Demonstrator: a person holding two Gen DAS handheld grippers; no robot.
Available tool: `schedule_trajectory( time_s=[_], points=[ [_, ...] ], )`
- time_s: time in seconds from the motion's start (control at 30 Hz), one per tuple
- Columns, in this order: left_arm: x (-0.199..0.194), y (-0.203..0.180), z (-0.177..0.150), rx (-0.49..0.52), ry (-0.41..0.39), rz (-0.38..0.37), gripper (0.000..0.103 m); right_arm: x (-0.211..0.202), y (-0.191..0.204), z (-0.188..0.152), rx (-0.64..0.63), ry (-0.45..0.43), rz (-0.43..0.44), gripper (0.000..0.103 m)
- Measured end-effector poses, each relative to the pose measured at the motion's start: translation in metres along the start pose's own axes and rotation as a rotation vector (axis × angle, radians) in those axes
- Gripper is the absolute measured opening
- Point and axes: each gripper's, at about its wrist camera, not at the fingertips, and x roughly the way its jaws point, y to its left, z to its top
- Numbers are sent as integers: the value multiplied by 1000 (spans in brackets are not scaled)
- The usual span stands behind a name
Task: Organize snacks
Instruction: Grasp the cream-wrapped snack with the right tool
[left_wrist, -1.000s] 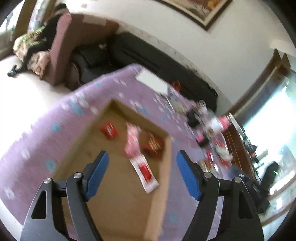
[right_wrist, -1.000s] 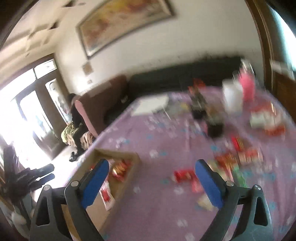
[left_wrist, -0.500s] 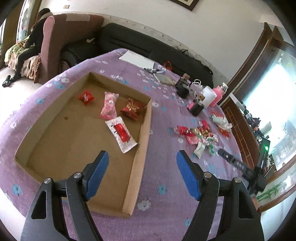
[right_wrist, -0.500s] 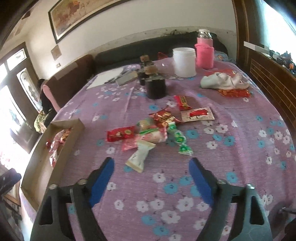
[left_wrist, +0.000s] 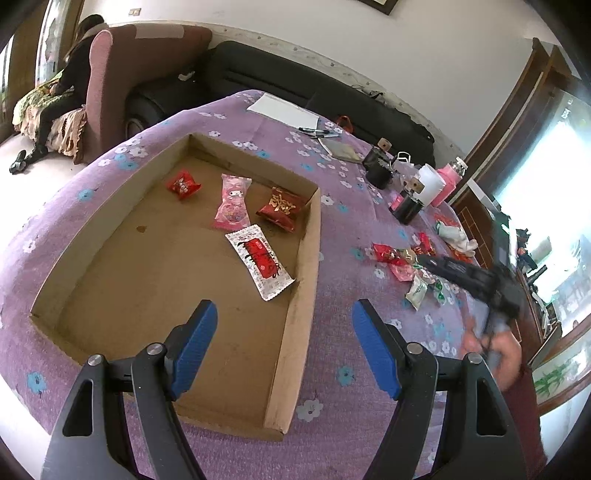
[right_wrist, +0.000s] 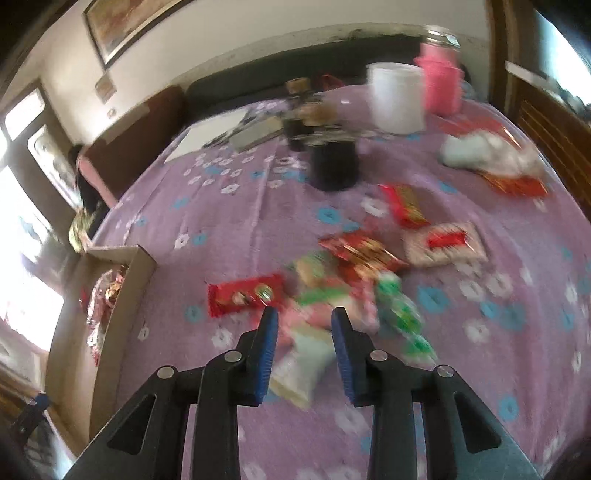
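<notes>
Purple floral tablecloth (left_wrist: 332, 354) fills most of both views. Shallow brown cardboard tray (left_wrist: 295, 332) sits centre-left in the left wrist view; its corner shows at the left edge of the right wrist view. Inside the tray, toward its upper right: white-and-red flat sachet (left_wrist: 260, 260), pink cartoon-print packet (left_wrist: 232, 203), dark red gold-lettered pouch (left_wrist: 282, 208), small red wrapped candy (left_wrist: 183, 183) — all lying flat, apart from each other.

Loose pile of mixed red, green and white snack wrappers (right_wrist: 343, 280) lies on the cloth in the centre of the right wrist view, blurred; in the left wrist view it sits centre-right.

Left gripper (left_wrist: 284, 341) at bottom centre, jaws spread wide with nothing between them, over the tray's near right wall.

Right gripper (right_wrist: 304, 332) at lower centre, jaws just been closing, now narrow, with a pale white-green snack packet (right_wrist: 306, 358) between them; blur hides whether the pads press on it — cannot tell.
</notes>
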Motion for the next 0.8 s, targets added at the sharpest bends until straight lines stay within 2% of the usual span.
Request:
schedule_trajectory(
  time_s=[0.13,0.23,0.3,0.33,0.4,0.53,0.6,0.63,0.7,0.73,0.77,0.8],
  points=[
    [-3,-2,2,13,-11,9,76,36,32,19,-72,34,-52,33],
    [-7,-2,2,21,-16,16,76,55,48,25,-115,36,-83,28],
    [-9,0,2,18,-23,18,76,66,53,24,-114,101,-79,23],
    [-10,1,2,15,-28,17,76,68,54,21,-117,115,-77,19],
    [-11,2,2,9,-32,18,76,63,63,11,-176,114,-90,19],
    [-13,1,-1,-1,-29,8,76,42,79,-20,-290,149,-13,19],
    [-17,2,-4,-3,-34,8,76,30,83,-32,-319,179,70,19],
    [-20,3,-4,-8,-37,11,76,18,80,-35,-302,166,102,18],
    [-25,4,-5,-15,-51,11,76,-19,61,-28,-214,52,130,20],
    [-27,4,-5,-12,-60,15,76,-34,50,-23,-171,3,145,26],
    [-27,3,-6,-9,-60,19,76,-53,33,-16,-111,-62,154,49],
    [-24,1,-7,-8,-52,15,76,-68,18,-12,-61,-118,150,66]
  ],
)
